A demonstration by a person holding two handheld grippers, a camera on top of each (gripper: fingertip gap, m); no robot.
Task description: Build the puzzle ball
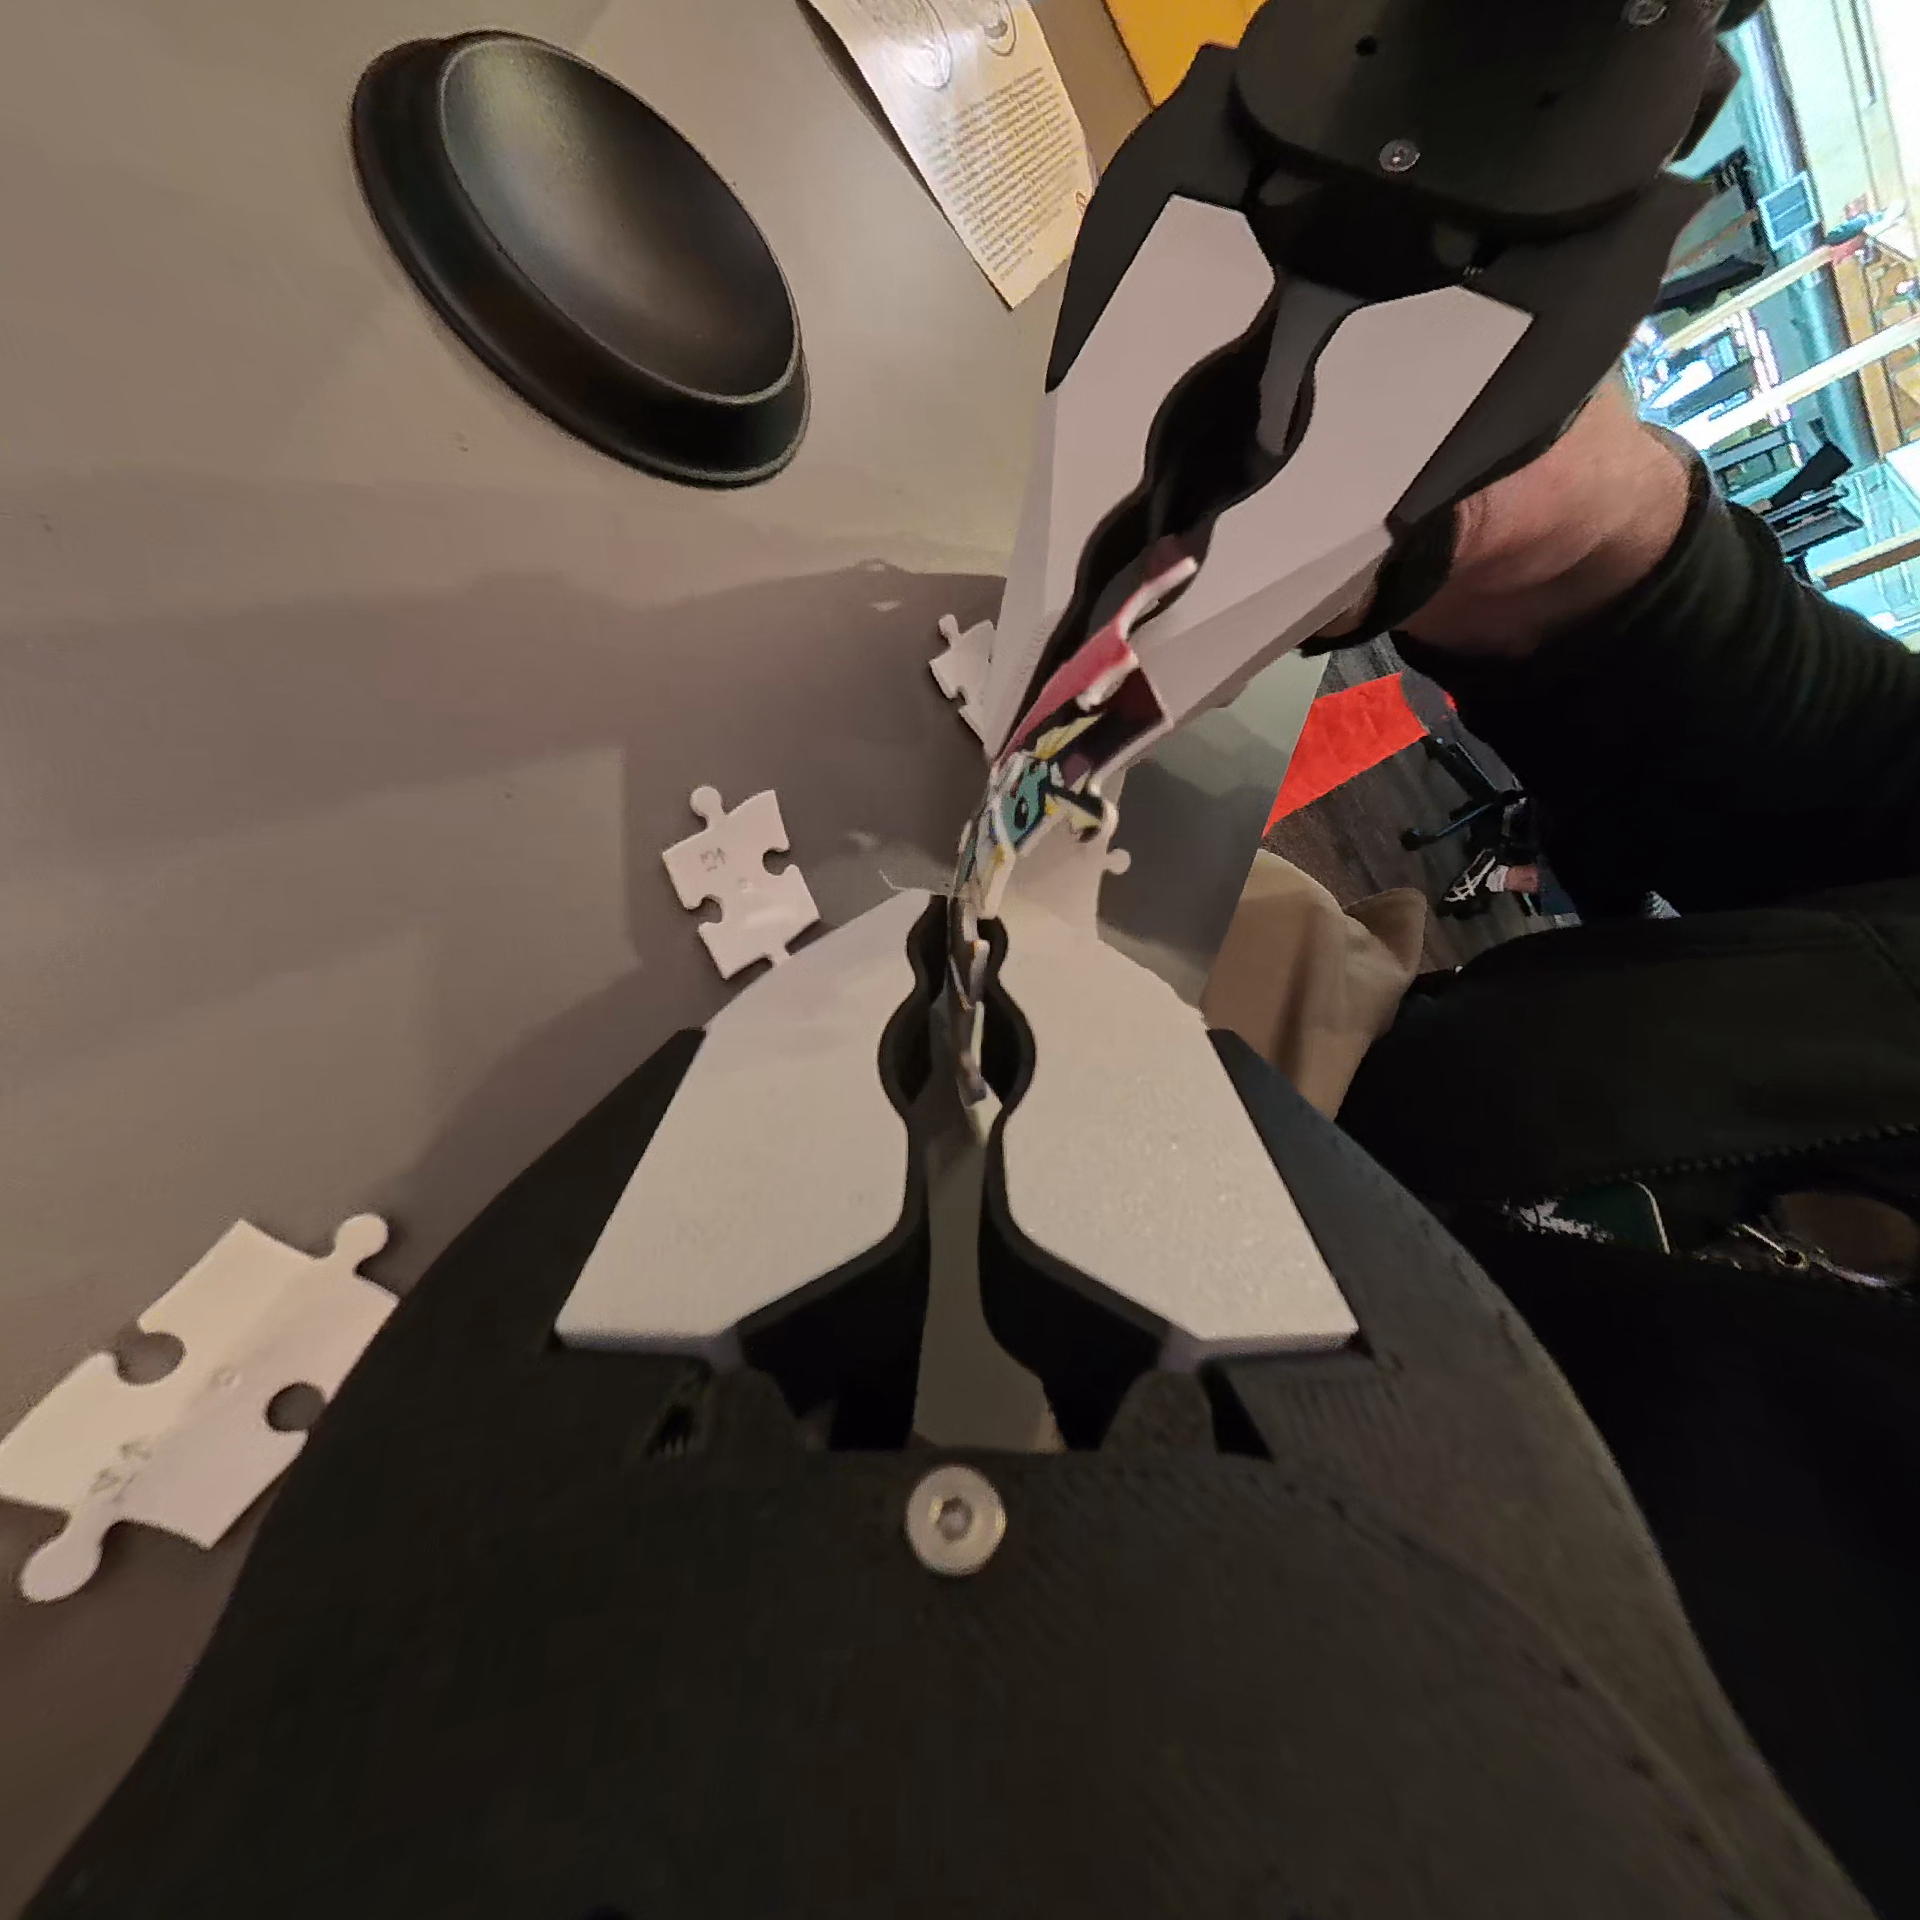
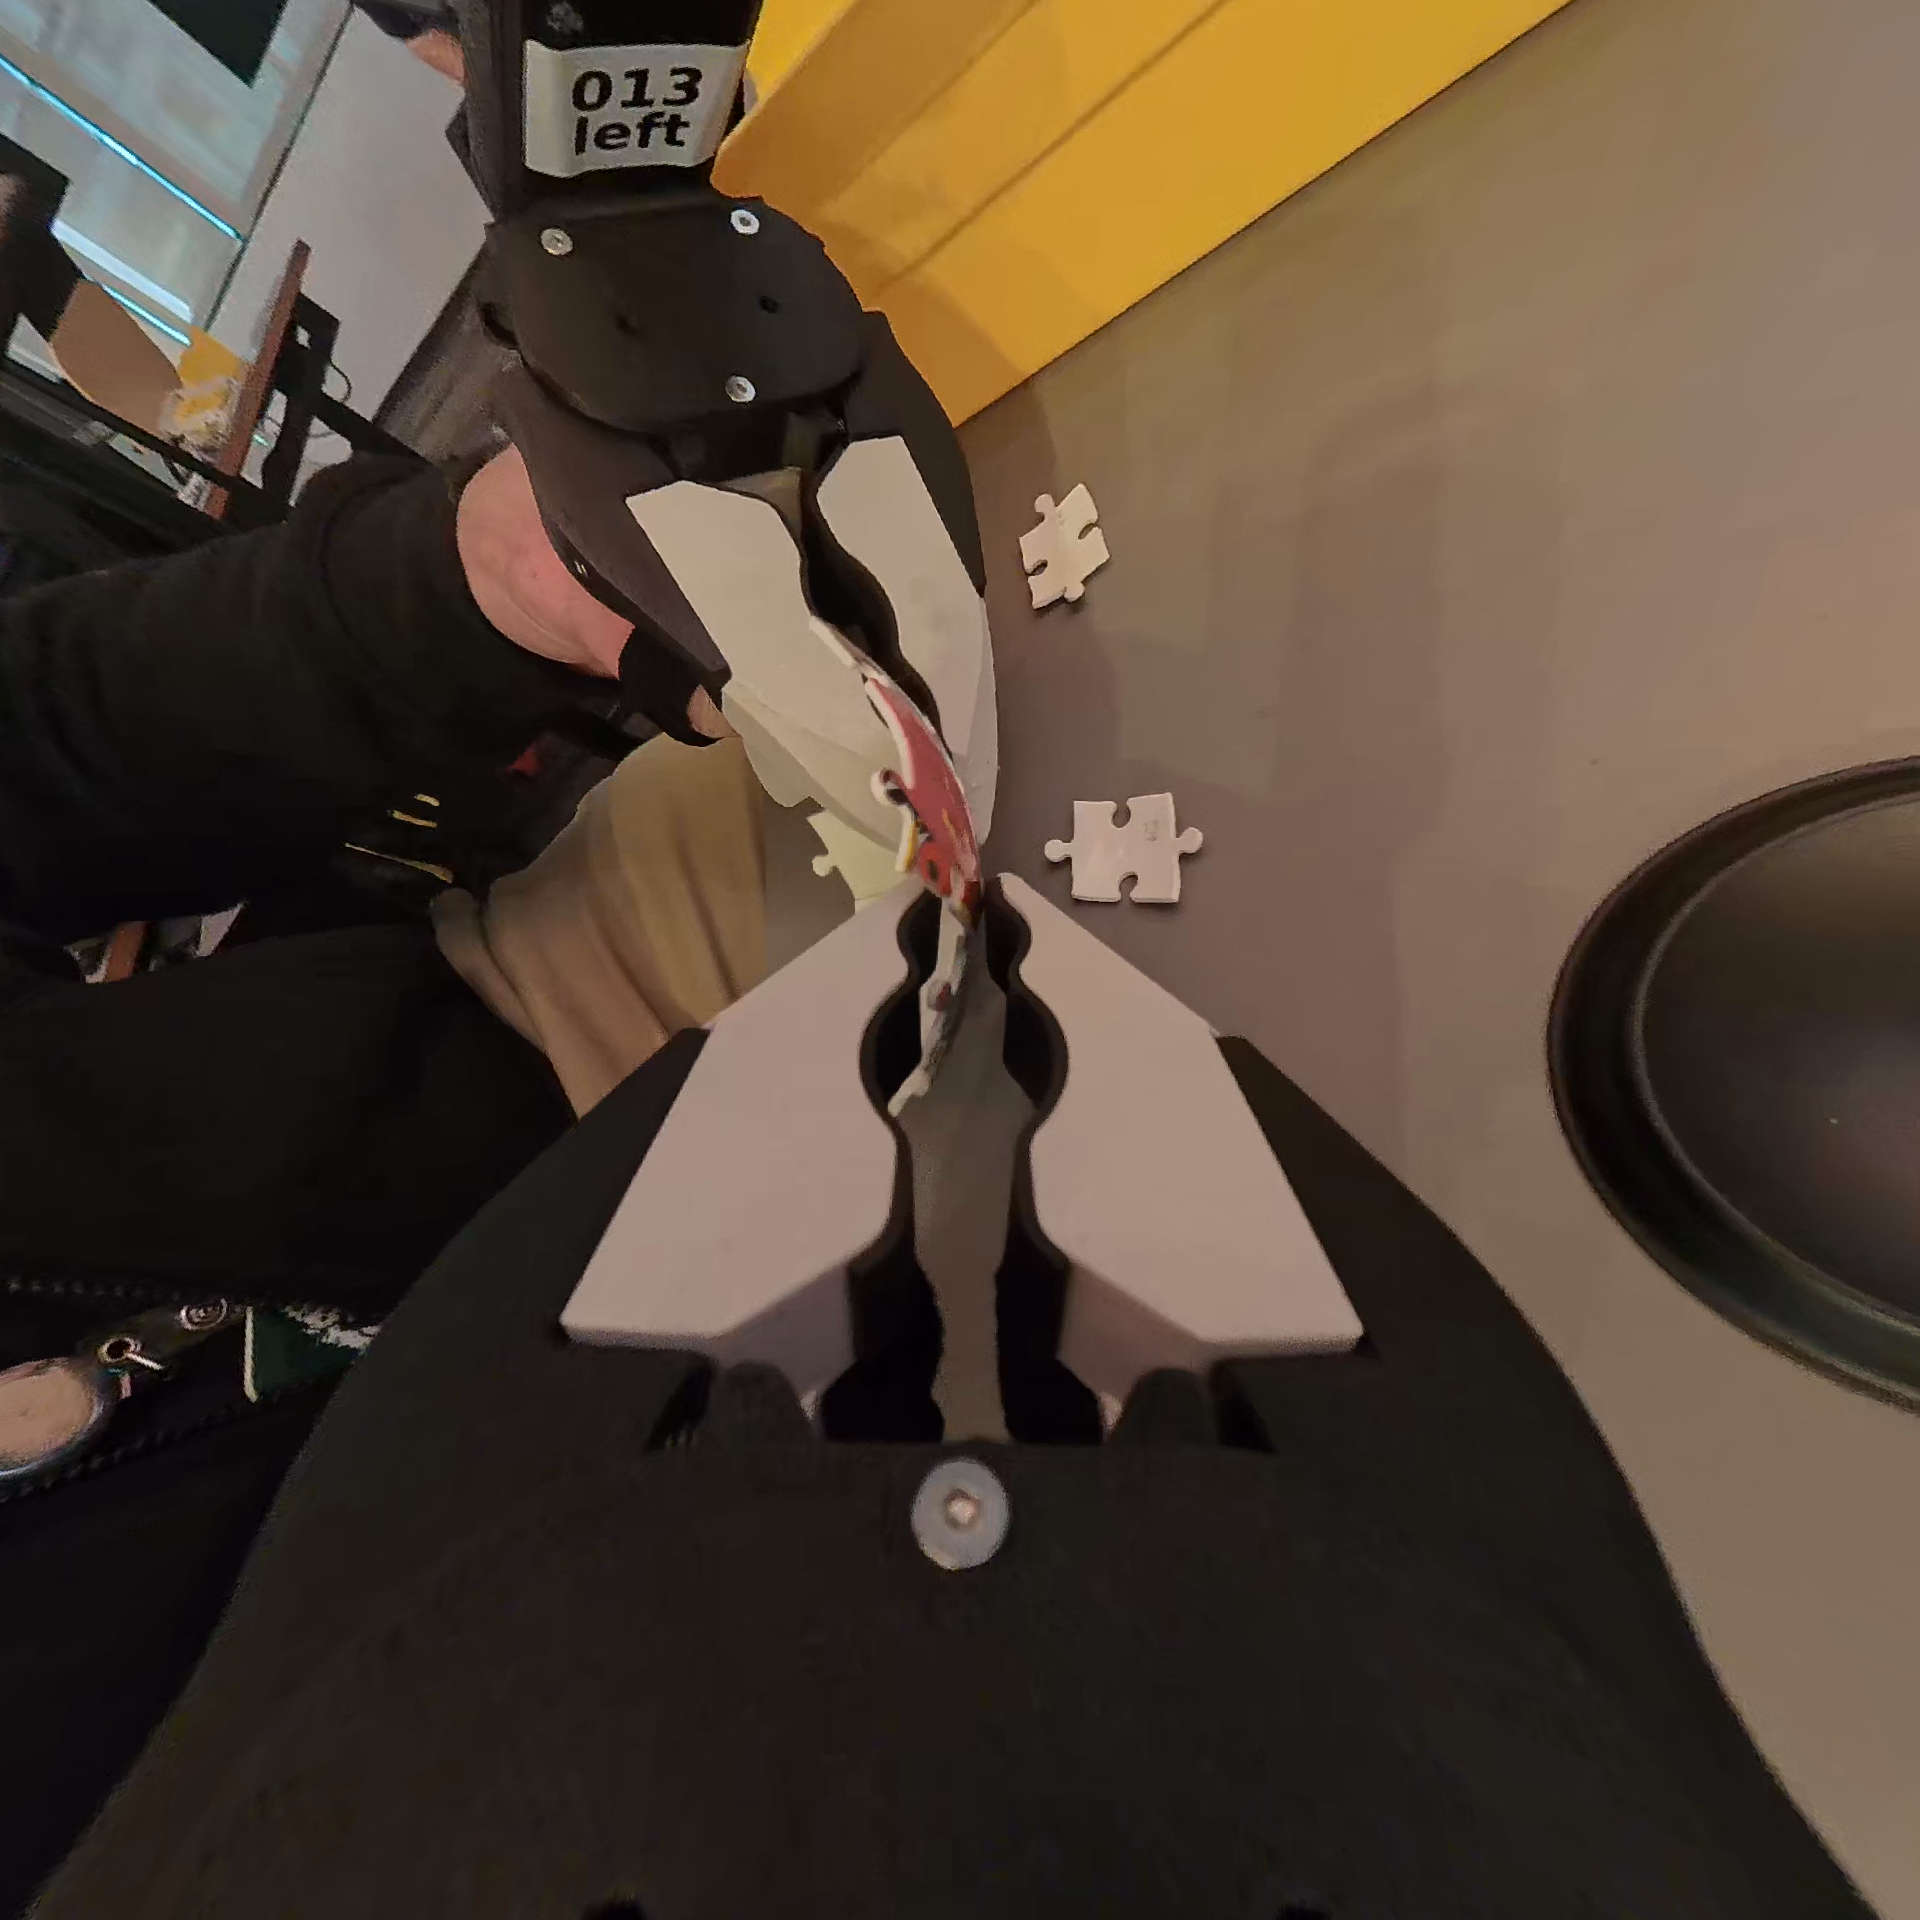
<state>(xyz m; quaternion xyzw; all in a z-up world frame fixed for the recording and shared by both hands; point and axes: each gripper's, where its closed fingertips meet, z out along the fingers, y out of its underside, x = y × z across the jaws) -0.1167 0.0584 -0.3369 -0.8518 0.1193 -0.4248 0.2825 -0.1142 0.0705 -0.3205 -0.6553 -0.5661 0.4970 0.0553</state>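
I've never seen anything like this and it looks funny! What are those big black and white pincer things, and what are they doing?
Those are two claws that a person holds, one in each hand. Each claw has a camera on it, so each picture looks along its own two fingers.

In the left claw's picture, the left claw pinches a colourful puzzle piece. The right claw comes in from above, holding a red puzzle piece. They are pressing the two pieces together.

The other picture shows the same meeting from the right claw's side.

On the grey table lie spare puzzle pieces with their white backs up, a black bowl, and a printed paper sheet.
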